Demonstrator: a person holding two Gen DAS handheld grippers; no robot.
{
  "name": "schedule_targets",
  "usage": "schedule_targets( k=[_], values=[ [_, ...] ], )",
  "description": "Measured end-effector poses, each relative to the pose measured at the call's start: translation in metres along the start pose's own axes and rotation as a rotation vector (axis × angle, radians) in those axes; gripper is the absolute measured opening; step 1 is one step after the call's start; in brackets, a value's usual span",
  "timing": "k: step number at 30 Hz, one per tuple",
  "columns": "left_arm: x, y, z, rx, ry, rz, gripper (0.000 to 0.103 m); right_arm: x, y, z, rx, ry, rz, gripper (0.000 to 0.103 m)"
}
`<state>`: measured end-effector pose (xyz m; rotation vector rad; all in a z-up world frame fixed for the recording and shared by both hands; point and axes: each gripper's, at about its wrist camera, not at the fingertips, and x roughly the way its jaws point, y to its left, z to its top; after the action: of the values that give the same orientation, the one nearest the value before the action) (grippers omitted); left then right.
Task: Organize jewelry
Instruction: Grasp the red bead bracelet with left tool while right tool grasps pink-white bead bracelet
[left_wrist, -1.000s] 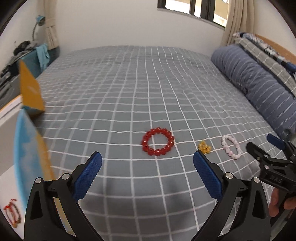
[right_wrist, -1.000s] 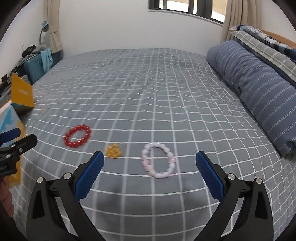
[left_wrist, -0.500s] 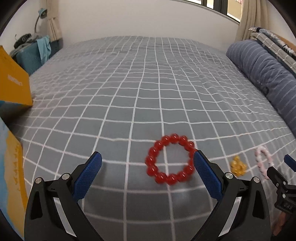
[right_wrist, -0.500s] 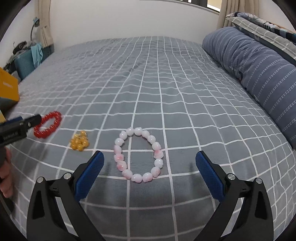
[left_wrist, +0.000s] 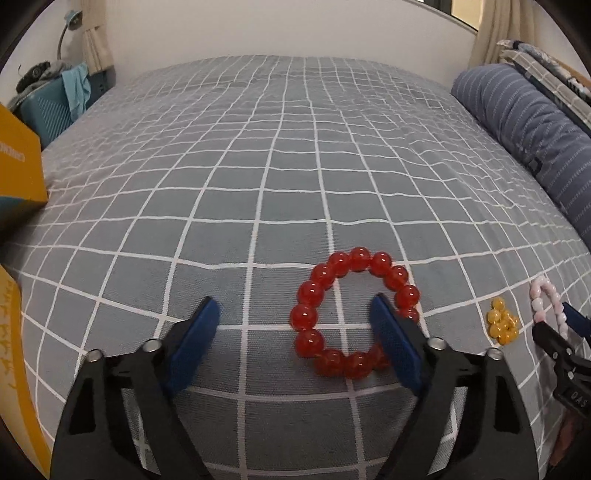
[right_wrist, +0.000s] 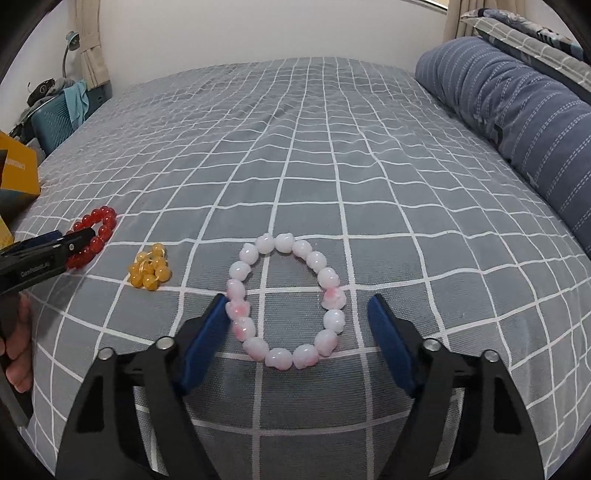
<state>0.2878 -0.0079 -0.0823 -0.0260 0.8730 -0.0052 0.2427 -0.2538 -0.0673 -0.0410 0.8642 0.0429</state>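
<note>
- Lowering both tools at once, you have the left gripper (left_wrist: 295, 325) spread wide low in its frame, with the red bead bracelet (left_wrist: 354, 314) lying flat on the checked bedsheet (left_wrist: 258, 166), right of centre; its right blue pad sits inside the ring over the right-hand beads.
- Shift left so one strand lies between the pads, then close gently; round beads will likely roll out of a hard pinch.
- Your right gripper (right_wrist: 297, 325) is also spread, straddling the pink-and-white bead bracelet (right_wrist: 286, 302) at lower centre; the left pad touches or nearly touches the beads.
- Pinch one side of that loop, not the whole ring.
- Between the bracelets lies a small cluster of yellow beads (right_wrist: 149, 271); its form is hard to make out.
- At the left edge, the orange box (left_wrist: 18, 162) is cut off, so you cannot see where the jewelry belongs.
</note>
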Motion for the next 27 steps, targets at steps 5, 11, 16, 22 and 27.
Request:
schedule_targets(
  k=[5, 11, 16, 22, 27],
  values=[
    [-0.003, -0.009, -0.004, 0.046, -0.013, -0.002, 0.048, -0.004, 0.009, -0.003, -0.042, -0.025, -0.011, 0.04],
    [-0.007, -0.01, -0.006, 0.057, -0.024, -0.008, 0.014, -0.006, 0.018, -0.005, -0.087, -0.039, -0.029, 0.011],
    [-0.007, -0.006, -0.005, 0.044, -0.024, -0.024, 0.014, -0.007, 0.017, -0.005, -0.08, -0.044, -0.018, 0.011],
    [-0.009, -0.005, -0.005, 0.043, -0.027, -0.023, 0.013, -0.009, 0.013, -0.003, -0.06, -0.052, 0.003, 0.011],
    [-0.012, -0.006, -0.004, 0.053, -0.022, -0.016, 0.013, -0.011, 0.01, -0.002, -0.05, -0.052, 0.01, 0.011]
  ],
)
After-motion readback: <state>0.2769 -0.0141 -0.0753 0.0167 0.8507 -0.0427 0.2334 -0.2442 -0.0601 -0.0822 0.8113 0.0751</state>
